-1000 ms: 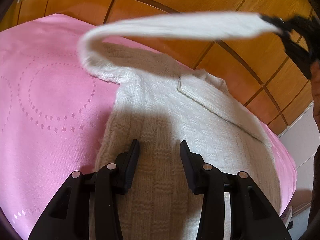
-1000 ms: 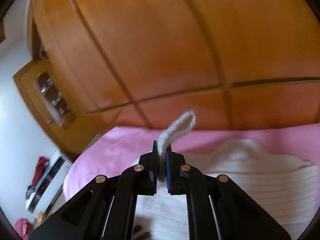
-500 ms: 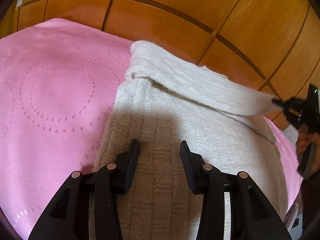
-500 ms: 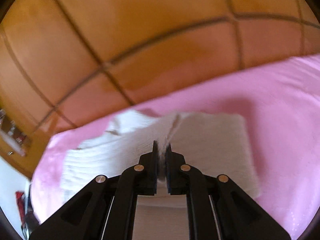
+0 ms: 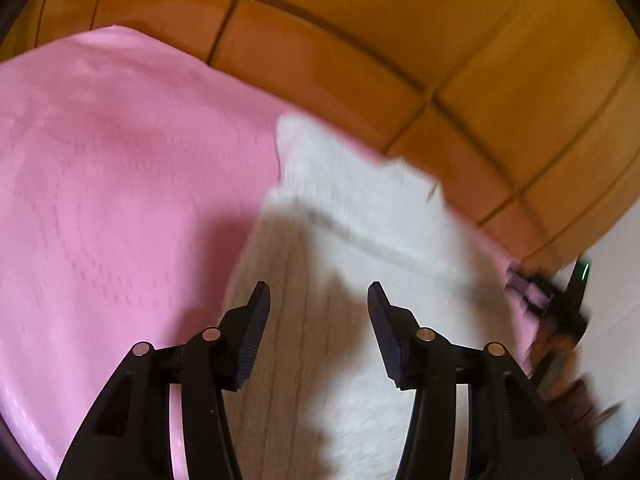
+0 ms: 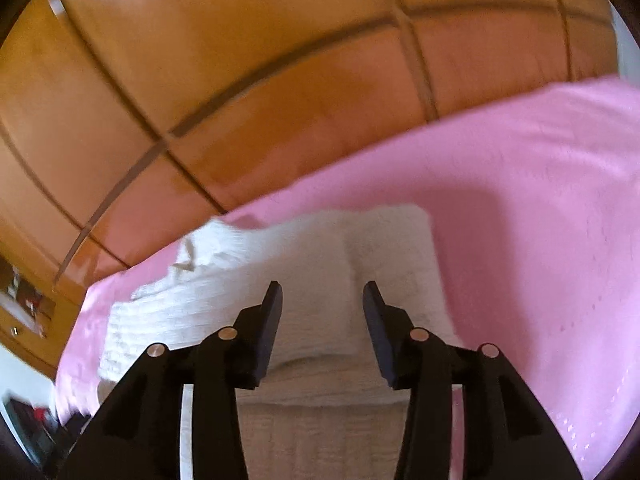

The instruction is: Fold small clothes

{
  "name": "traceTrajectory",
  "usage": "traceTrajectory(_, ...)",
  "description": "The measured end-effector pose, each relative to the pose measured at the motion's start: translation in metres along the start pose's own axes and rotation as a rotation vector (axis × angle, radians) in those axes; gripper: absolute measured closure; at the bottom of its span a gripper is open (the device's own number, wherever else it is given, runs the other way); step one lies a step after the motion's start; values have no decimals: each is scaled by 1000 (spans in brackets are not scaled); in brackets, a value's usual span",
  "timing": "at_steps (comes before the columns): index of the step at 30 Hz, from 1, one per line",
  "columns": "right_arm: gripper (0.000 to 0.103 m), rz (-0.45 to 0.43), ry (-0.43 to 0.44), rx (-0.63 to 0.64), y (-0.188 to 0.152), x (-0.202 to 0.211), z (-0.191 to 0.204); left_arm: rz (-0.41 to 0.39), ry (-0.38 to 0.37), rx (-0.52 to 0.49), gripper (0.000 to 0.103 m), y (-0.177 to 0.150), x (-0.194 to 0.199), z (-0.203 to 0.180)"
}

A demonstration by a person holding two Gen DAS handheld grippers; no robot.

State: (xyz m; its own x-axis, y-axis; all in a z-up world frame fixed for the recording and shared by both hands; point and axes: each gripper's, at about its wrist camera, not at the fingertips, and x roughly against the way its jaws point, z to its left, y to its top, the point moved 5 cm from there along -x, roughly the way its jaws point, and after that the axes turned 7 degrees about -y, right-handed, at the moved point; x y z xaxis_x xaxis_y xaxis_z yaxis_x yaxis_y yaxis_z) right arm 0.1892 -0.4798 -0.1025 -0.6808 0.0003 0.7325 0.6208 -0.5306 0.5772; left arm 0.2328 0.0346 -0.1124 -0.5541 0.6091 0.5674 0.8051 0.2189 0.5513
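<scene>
Left wrist view: left gripper (image 5: 318, 300) jaws apart, just been opening, nothing between them; cream knitted sweater (image 5: 360, 240) lies beneath on pink bedspread (image 5: 120, 200), near its far edge. Orange wooden panelled wardrobe (image 5: 400, 40) behind. Right gripper (image 5: 560, 304) blurred at bedspread's right edge.

Right wrist view: right gripper (image 6: 322, 300) jaws apart, just been opening, empty; sweater (image 6: 312, 256) below, sleeve folded across.

The knitted garment (image 5: 360, 240) is cream-white, with a ribbed or basket-weave texture that motion blur softens; in shadow it reads beige. It lies on a pink cloth (image 5: 120, 168) bearing what seems to be a faint pattern of small dotted curves. Behind, the wooden panels (image 6: 280, 80) are orange-brown, crossed by darker brown seams. Both grippers' fingers (image 6: 268, 320) are black.
</scene>
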Motion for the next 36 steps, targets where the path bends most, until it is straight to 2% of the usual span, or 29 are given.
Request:
traceTrajectory(2,53,4,16,58,-5,-2,18,-28,-13,33,45,22,1,7)
traceTrajectory(5,52,11,-11,155,-15,-10,37,-23,-5,56,45,56,-15,19)
traceTrajectory(6,52,25,-20,172,-18,-17,41,-20,0,60,45,63,-21,20)
traceTrajectory(8,52,38,-34,174,-21,-23,40,16,-40,89,45,79,-41,27)
traceTrajectory(11,52,47,-38,167,-24,-28,37,71,-67,134,45,93,-70,37)
traceTrajectory(13,52,42,-43,172,-24,-29,36,103,-56,181,45,99,-90,48)
traceTrajectory(17,50,47,-46,188,-26,-29,35,151,-108,289,45,103,-123,60)
traceTrajectory(19,48,47,-51,202,-27,-29,36,158,-162,286,57,104,-130,54)
traceTrajectory(20,48,46,-53,215,-28,-29,38,144,-163,259,69,105,-130,48)
traceTrajectory(21,48,45,-53,226,-29,-29,40,120,-161,225,86,107,-127,43)
traceTrajectory(23,47,49,-44,249,-33,-28,45,37,-123,124,92,112,-111,28)
traceTrajectory(24,45,59,-38,264,-37,-30,48,18,-113,99,93,112,-106,24)
traceTrajectory(25,42,70,-40,285,-42,-33,52,0,-68,48,93,111,-102,21)
traceTrajectory(27,39,65,-66,314,-48,-39,57,26,84,-60,93,106,-112,20)
traceTrajectory(28,37,65,-79,326,-50,-42,59,90,178,-102,93,98,-128,25)
traceTrajectory(30,36,66,-107,346,-53,-46,63,131,264,-159,93,89,-143,29)
traceTrajectory(32,35,64,-114,351,-53,-48,63,129,319,-209,91,86,-144,25)
traceTrajectory(33,34,61,-110,345,-54,-49,62,125,348,-215,88,85,-139,26)
traceTrajectory(36,34,52,-100,335,-54,-49,60,75,381,-200,88,85,-124,17)
